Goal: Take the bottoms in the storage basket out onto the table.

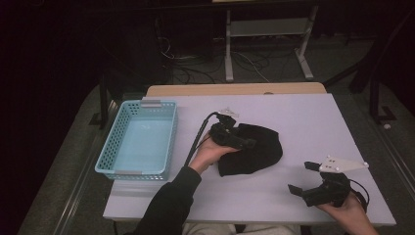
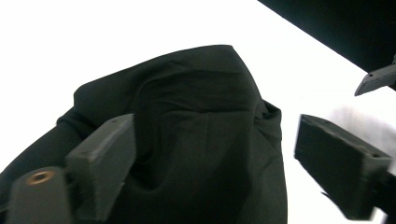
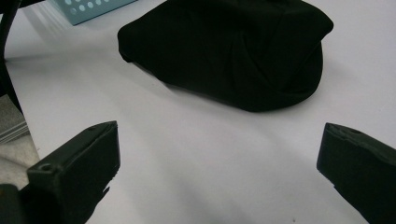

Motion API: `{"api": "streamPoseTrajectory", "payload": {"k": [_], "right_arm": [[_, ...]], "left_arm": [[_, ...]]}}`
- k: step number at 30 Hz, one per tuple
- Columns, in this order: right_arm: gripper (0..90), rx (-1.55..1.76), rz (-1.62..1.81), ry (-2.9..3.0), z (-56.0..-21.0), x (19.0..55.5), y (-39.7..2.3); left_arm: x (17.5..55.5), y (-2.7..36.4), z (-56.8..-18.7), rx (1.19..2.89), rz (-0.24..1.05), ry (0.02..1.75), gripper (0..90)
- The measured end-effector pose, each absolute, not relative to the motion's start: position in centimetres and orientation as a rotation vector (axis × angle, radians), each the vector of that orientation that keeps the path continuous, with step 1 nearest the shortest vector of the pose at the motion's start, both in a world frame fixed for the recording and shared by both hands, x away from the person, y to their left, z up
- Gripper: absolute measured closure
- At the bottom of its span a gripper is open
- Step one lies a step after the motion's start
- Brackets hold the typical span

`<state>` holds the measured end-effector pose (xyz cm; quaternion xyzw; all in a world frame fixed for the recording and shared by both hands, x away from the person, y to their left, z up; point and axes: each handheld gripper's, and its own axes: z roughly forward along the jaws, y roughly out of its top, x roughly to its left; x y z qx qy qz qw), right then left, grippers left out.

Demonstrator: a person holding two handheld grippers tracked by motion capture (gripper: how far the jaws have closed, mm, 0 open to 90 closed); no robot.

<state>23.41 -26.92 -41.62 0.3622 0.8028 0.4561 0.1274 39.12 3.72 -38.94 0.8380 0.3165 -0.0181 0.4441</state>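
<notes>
A: Left gripper (image 1: 243, 142) over the black cloth (image 1: 259, 147) at mid-table, jaws wide, nothing held. Looks like a grasp being lined up.

B: Right gripper (image 1: 303, 178)?

A: Near the front edge, jaws spread, empty. Next move likely needs closing on a fold.

B: Room?

A: Bare table (image 1: 303, 117) around it; blue basket (image 1: 139, 139) stands well left.
</notes>
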Motion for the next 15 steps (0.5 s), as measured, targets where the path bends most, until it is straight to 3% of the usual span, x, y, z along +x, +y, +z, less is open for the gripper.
{"api": "streamPoseTrajectory", "payload": {"k": [4,15], "right_arm": [[0.0,1.053,1.325,2.338,-41.6,23.4,-26.9],[0.0,1.053,1.324,2.340,-41.6,23.4,-26.9]], "left_arm": [[39.1,4.3,-38.6,2.095,-0.039,0.797,0.0],[38.5,6.4,-36.8,2.075,0.019,0.791,0.0]]}}
